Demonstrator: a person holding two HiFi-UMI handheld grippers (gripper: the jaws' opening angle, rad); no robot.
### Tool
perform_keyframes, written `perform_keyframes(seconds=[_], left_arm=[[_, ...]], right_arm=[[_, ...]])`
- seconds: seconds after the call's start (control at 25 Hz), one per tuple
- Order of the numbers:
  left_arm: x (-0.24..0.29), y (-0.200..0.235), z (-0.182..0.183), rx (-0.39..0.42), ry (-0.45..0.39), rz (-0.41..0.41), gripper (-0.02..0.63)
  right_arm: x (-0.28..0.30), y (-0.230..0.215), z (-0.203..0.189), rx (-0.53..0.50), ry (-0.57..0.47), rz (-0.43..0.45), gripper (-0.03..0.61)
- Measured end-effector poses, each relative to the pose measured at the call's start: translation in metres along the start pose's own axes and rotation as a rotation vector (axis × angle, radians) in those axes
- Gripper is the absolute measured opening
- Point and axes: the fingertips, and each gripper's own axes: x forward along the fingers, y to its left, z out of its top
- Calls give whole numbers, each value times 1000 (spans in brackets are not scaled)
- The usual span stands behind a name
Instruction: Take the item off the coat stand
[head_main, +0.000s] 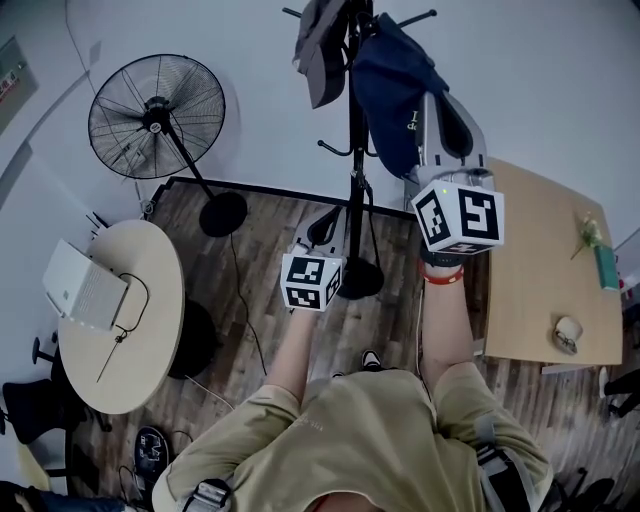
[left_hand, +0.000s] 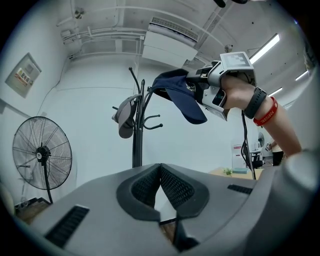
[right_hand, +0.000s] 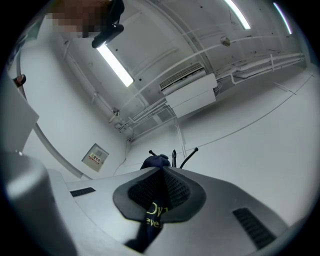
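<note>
Dark navy fabric cap (head_main: 395, 90) at the top hooks of the black metal coat stand (head_main: 355, 150), pinched by one gripper.
Left gripper (left_hand: 160, 167) closed on nothing, short of the stand. Grey cap (left_hand: 125, 117) hangs on a side hook, so leave it. Right gripper (right_hand: 162, 172) is clamped on the navy cap. I'd lift up and away until the hook tip clears, with no sideways drag. Yellow print on the cap reads only "Dv", "eve". Wall sign is too small to read.

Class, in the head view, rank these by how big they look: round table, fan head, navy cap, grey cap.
1. round table
2. fan head
3. navy cap
4. grey cap
The caps are nearer the camera, so true sizes may differ.
</note>
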Motion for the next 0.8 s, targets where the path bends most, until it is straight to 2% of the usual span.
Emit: perform_keyframes(seconds=[0.44,0.8], left_arm=[[-7,-14,-3,3,7,-23,23],[-17,-17,3,12,-4,-31,23]], right_arm=[[-28,5,24,37,-46,14,22],[-48,9,9,59,-4,1,22]])
